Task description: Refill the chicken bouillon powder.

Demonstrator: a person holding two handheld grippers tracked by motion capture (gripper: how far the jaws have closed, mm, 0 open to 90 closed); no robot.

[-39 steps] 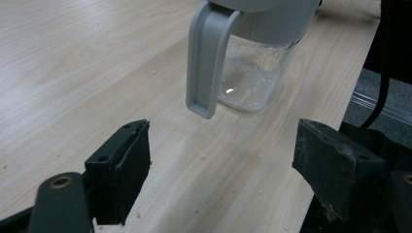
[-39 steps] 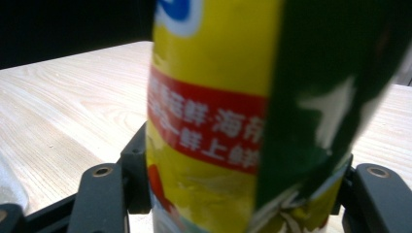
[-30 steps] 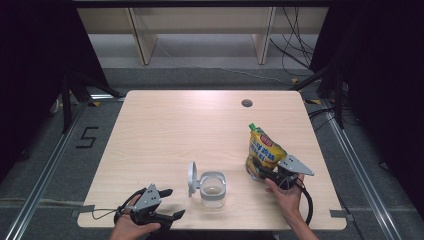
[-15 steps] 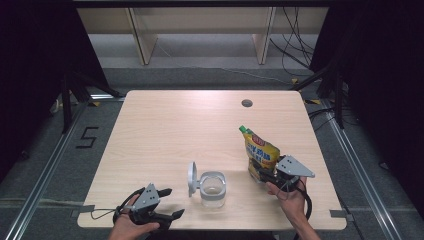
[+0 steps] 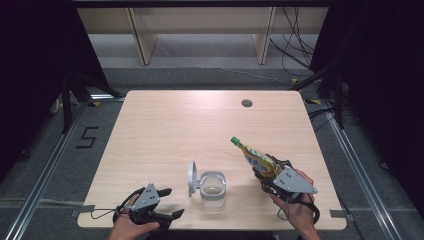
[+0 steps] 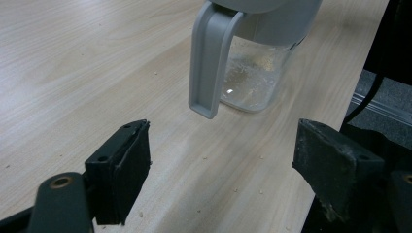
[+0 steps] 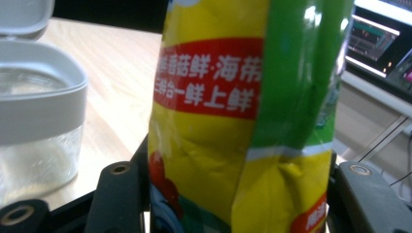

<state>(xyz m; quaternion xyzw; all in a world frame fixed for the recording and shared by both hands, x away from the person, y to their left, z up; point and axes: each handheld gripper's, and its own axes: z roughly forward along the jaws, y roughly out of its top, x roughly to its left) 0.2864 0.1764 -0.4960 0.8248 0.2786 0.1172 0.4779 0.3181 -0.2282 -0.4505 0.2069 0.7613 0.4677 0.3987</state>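
Note:
A yellow and green snack pouch with a red label leans up and to the left, lifted off the wooden table. My right gripper is shut on its lower part at the front right. A clear container with a grey rim stands at the front middle, its hinged lid flipped open to its left. My left gripper rests open at the front left edge, pointing at the container, with nothing between its jaws.
A round cable hole sits in the table's far right part. Wooden shelving stands on the floor behind the table. Cables lie at the back right, and metal rails run along both sides.
The right gripper has lifted the pouch, and the pouch's top has swung left and tilted more toward the container. The left gripper has kept still.

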